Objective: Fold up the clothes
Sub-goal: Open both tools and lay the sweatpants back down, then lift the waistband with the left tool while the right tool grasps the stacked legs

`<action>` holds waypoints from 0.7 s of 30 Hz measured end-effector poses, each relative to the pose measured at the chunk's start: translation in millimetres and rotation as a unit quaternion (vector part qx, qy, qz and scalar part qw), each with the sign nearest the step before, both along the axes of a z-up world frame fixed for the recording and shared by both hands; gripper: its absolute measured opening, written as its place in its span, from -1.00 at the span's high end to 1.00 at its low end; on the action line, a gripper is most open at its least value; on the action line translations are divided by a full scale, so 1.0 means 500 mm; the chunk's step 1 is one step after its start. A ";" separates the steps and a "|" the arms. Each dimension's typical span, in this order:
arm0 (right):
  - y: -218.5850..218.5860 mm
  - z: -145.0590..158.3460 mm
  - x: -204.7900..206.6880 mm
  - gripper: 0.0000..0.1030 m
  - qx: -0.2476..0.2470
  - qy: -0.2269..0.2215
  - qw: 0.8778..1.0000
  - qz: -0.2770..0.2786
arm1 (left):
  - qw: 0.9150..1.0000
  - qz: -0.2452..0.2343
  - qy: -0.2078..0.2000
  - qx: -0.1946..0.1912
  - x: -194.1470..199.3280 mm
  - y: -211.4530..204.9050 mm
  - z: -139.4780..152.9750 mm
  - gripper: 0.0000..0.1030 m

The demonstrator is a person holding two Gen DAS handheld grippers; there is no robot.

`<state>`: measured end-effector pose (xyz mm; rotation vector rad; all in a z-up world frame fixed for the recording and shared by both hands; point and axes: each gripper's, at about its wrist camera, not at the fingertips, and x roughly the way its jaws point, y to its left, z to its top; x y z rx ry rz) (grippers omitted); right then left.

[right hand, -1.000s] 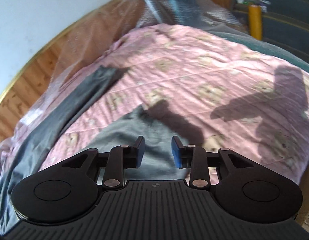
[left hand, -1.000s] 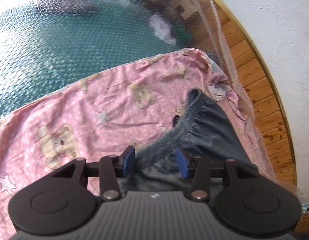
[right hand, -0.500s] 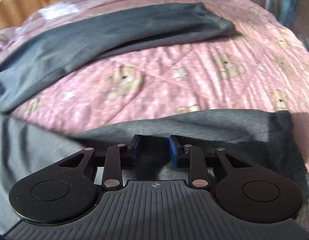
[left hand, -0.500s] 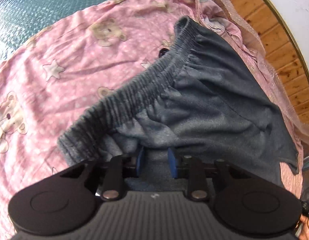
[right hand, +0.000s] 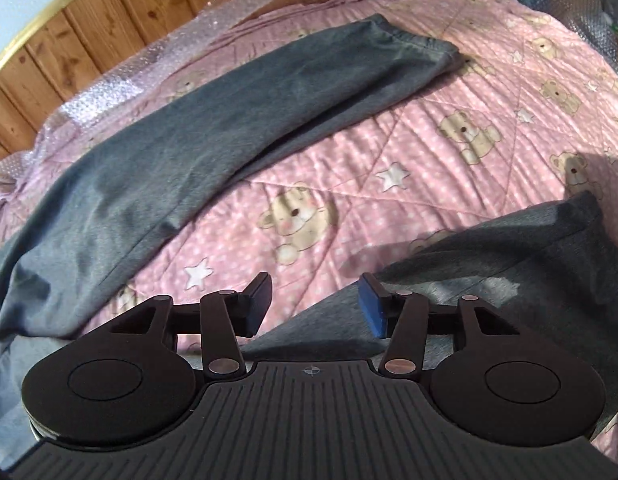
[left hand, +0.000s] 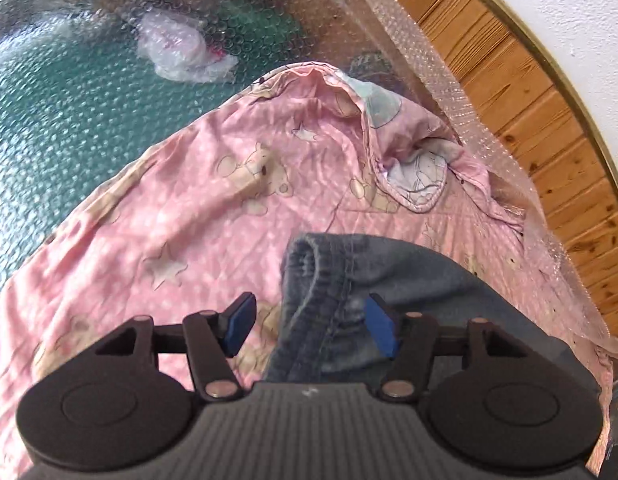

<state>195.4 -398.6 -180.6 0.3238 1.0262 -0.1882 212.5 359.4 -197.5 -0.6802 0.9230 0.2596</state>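
Grey trousers lie on a pink bear-print quilt [left hand: 197, 208]. In the left wrist view their gathered elastic waistband [left hand: 317, 280] rests on the quilt between the blue pads of my left gripper [left hand: 311, 326]. Its jaws are opening, and the pads stand clear of the cloth. In the right wrist view one trouser leg [right hand: 229, 132] stretches flat from lower left to upper right. A second grey part [right hand: 489, 276] lies at lower right. My right gripper [right hand: 315, 308] hangs over its edge, jaws opening, with the pads off the fabric.
Bubble wrap [left hand: 61, 92] covers a green surface beyond the quilt, with a crumpled plastic bag [left hand: 181, 48] on it. A wooden panel wall [left hand: 549, 128] with a brass trim runs along the quilt's far side. The quilt's corner [left hand: 413, 176] is folded back.
Both grippers were closed on the grey trousers half a second ago and have since spread apart. The left view has swung across the quilt. The waistband now lies flat on it.
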 end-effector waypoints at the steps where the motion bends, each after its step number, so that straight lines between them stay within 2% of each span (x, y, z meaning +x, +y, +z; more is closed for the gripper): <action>1: 0.009 0.000 0.002 -0.12 0.002 0.004 1.000 0.009 | 1.000 -0.007 -0.003 -0.002 0.014 -0.004 -0.006 -0.09; 2: 0.014 -0.002 0.003 -0.15 -0.002 0.010 1.000 0.016 | 1.000 -0.015 -0.006 -0.003 0.026 -0.008 -0.012 0.12; 3: 0.017 -0.004 0.004 -0.18 -0.006 0.015 1.000 0.022 | 1.000 -0.023 -0.009 -0.005 0.039 -0.011 -0.019 0.53; 5: 0.005 -0.010 0.005 -0.20 -0.013 0.026 0.999 0.017 | 0.999 -0.042 -0.031 -0.007 0.045 -0.023 -0.013 0.85; 8: -0.028 -0.017 0.008 -0.21 -0.002 0.035 0.999 -0.008 | 0.997 -0.036 -0.048 -0.043 0.040 -0.023 -0.021 0.79; 9: -0.041 -0.020 0.011 -0.22 0.010 0.035 0.999 -0.019 | 0.997 -0.034 -0.048 -0.052 0.041 -0.020 -0.027 0.62; 11: -0.059 -0.027 0.021 -0.25 0.032 0.033 0.998 -0.033 | 0.996 -0.030 -0.050 -0.070 0.043 -0.014 -0.037 0.50; 13: -0.065 -0.030 0.042 -0.26 0.043 0.029 0.998 -0.043 | 0.994 -0.035 -0.055 -0.083 0.049 -0.014 -0.037 0.60; 14: -0.068 -0.031 0.054 -0.28 0.051 0.025 0.997 -0.051 | 0.993 -0.045 -0.064 -0.084 0.050 -0.020 -0.029 0.90; 15: -0.070 -0.031 0.067 -0.28 0.058 0.020 0.996 -0.060 | 0.991 -0.062 -0.079 -0.083 0.047 -0.029 -0.013 0.87; 17: -0.079 -0.024 0.090 -0.30 0.076 0.005 0.993 -0.087 | 0.980 -0.108 -0.131 -0.099 0.013 -0.061 0.043 0.88; 18: -0.085 -0.018 0.103 -0.30 0.084 -0.007 0.991 -0.102 | 0.970 -0.136 -0.163 -0.118 -0.021 -0.082 0.079 0.88; 19: -0.091 -0.009 0.111 -0.32 0.088 -0.018 0.989 -0.115 | 0.956 -0.177 -0.190 -0.139 -0.071 -0.101 0.107 0.88; 21: -0.109 0.015 0.125 -0.35 0.097 -0.044 0.984 -0.143 | 0.937 -0.249 -0.186 -0.157 -0.170 -0.135 0.133 0.88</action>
